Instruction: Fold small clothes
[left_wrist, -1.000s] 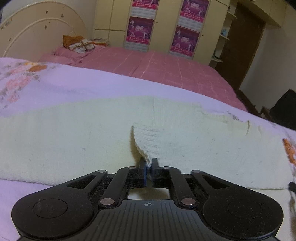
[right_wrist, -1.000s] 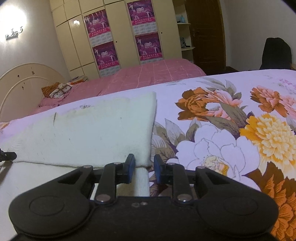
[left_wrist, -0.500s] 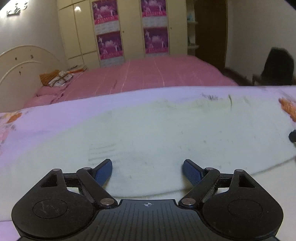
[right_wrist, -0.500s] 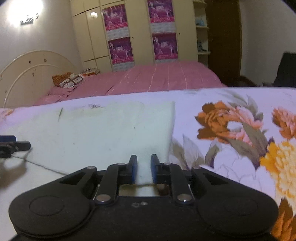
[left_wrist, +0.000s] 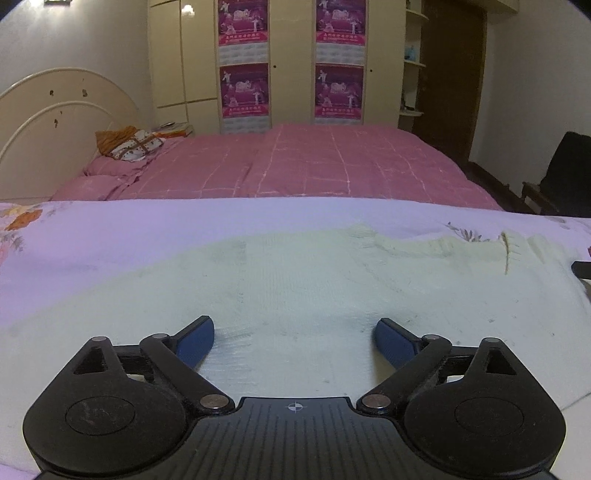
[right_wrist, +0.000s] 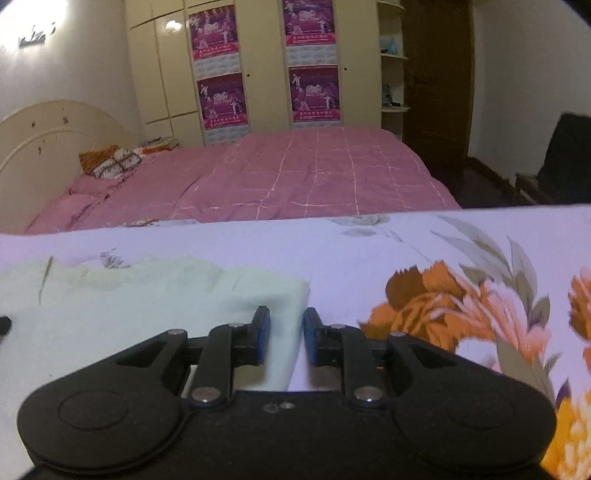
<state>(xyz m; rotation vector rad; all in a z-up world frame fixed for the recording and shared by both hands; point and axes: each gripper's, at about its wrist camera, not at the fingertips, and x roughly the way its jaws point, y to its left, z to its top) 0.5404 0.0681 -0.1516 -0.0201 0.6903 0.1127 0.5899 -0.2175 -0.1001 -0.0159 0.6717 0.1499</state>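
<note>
A cream knitted garment (left_wrist: 295, 280) lies flat on a lilac floral bedspread (left_wrist: 147, 229). My left gripper (left_wrist: 294, 334) is wide open and empty, low over the garment's near part. In the right wrist view the garment (right_wrist: 147, 306) fills the left side, with its right edge between my right gripper's jaws. My right gripper (right_wrist: 286, 332) is partly open, a small gap between the blue pads, and the cloth lies loose in that gap. The other gripper's tip shows at each view's edge (left_wrist: 581, 269).
The floral bedspread (right_wrist: 443, 288) stretches to the right with large orange flowers. Beyond it is a pink bed (left_wrist: 295, 166) with a cream headboard (left_wrist: 55, 122), a wardrobe with posters (left_wrist: 288, 62), and a dark chair (left_wrist: 565, 173) at the far right.
My left gripper let go of the garment's folded corner, opened wide and now faces across the flat garment. My right gripper's jaws have widened slightly, and the garment's edge lies flatter.
</note>
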